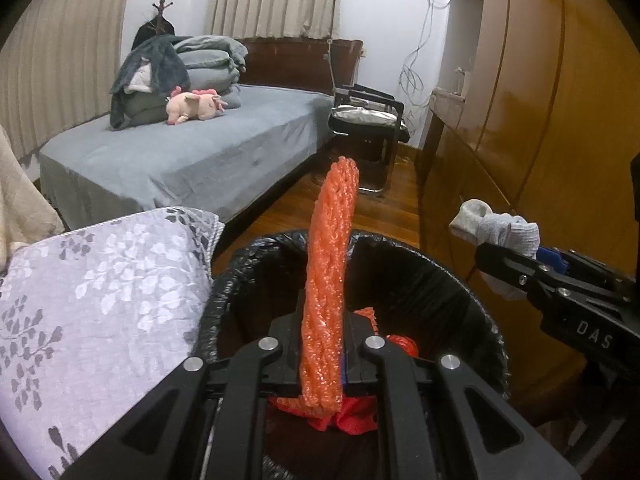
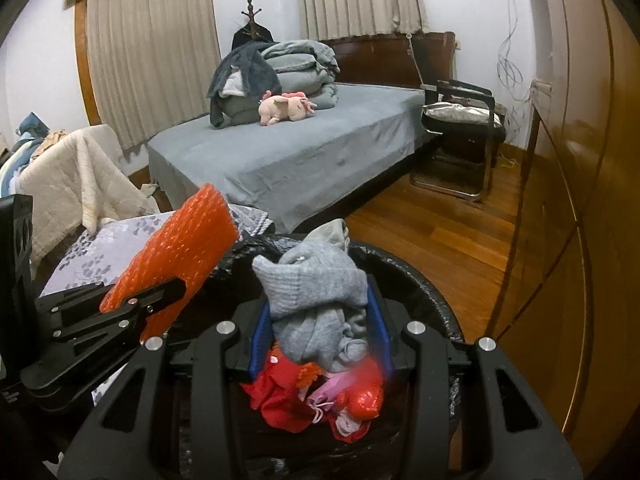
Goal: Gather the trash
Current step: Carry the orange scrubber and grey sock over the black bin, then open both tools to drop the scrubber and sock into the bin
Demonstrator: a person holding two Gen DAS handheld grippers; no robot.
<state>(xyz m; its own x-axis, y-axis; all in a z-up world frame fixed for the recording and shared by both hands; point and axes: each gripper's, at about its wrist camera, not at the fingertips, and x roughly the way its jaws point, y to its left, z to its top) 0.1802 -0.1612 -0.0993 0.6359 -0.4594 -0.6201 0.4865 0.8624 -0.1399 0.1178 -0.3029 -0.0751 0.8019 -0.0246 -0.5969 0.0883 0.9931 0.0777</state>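
Left tongs (image 1: 324, 344) clamped on orange foam net (image 1: 330, 264), right tongs (image 2: 320, 328) on grey sock (image 2: 316, 284), above bin (image 1: 460, 280).

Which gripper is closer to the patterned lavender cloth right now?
Left. The left gripper, clamping the orange foam net, is beside the lavender cloth; the right gripper holds a grey sock farther off.

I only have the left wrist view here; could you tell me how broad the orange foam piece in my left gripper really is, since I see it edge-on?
Observer: From the right wrist view the orange foam piece is a broad flat sheet, clamped at its lower end by the left gripper.
Operator: Thanks. What else lies in the bin?
Observer: Beneath the right gripper and its grey sock, the bin holds red cloth and a pale pink item.
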